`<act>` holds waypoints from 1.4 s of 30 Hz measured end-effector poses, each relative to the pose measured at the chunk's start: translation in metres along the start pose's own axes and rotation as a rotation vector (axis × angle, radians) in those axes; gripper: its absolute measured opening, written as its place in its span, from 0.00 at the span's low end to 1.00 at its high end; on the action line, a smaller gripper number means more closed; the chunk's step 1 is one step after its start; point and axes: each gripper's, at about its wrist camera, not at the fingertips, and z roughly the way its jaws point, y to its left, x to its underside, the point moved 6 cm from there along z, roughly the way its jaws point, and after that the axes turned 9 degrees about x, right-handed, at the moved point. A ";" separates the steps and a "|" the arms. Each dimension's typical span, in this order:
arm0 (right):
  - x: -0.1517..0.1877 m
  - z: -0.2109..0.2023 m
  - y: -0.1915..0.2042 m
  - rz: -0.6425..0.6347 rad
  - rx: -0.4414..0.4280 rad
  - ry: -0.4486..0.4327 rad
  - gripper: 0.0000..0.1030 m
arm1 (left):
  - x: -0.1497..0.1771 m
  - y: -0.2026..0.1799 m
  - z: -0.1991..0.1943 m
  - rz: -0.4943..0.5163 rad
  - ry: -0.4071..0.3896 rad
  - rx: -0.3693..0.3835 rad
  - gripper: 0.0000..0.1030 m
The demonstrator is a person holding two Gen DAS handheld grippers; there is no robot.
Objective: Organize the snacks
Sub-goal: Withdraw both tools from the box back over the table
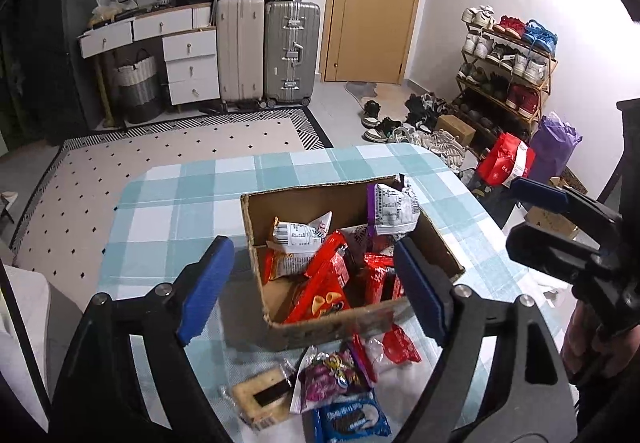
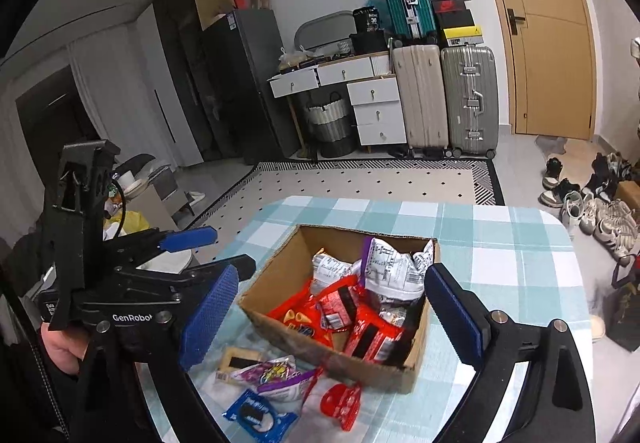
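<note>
An open cardboard box [image 1: 444, 247] [image 2: 276, 271] sits on the blue checked tablecloth [image 1: 180, 195] [image 2: 500, 251], holding several red, white and purple snack packets. In front of it lie a blue cookie pack [image 1: 352, 419] [image 2: 258, 415], a purple packet [image 1: 332, 375] [image 2: 272, 375], a beige cracker pack [image 1: 260, 399] [image 2: 236, 361] and a red packet [image 1: 402, 345] [image 2: 344, 403]. My left gripper [image 1: 312, 291] is open and empty above the box's near side; it also shows in the right wrist view [image 2: 200, 249]. My right gripper [image 2: 332, 317] is open and empty over the box, also seen in the left wrist view [image 1: 540, 199].
The table edge drops to a patterned rug [image 1: 180, 139] beyond. Suitcases [image 1: 292, 51], a white drawer unit [image 1: 188, 63] and a door [image 1: 376, 3] stand at the back. A shoe rack [image 1: 508, 59] and bags [image 1: 508, 159] are to the right.
</note>
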 end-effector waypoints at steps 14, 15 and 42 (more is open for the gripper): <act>0.015 -0.064 0.030 -0.037 0.019 -0.062 0.98 | 0.025 -0.019 -0.086 0.024 -0.077 -0.067 0.96; 0.016 -0.067 0.031 -0.038 0.020 -0.066 0.98 | 0.025 -0.020 -0.090 0.025 -0.085 -0.070 0.98; 0.112 -0.112 0.055 -0.042 0.068 -0.094 0.99 | 0.167 -0.001 -0.111 -0.178 -0.057 -0.146 0.99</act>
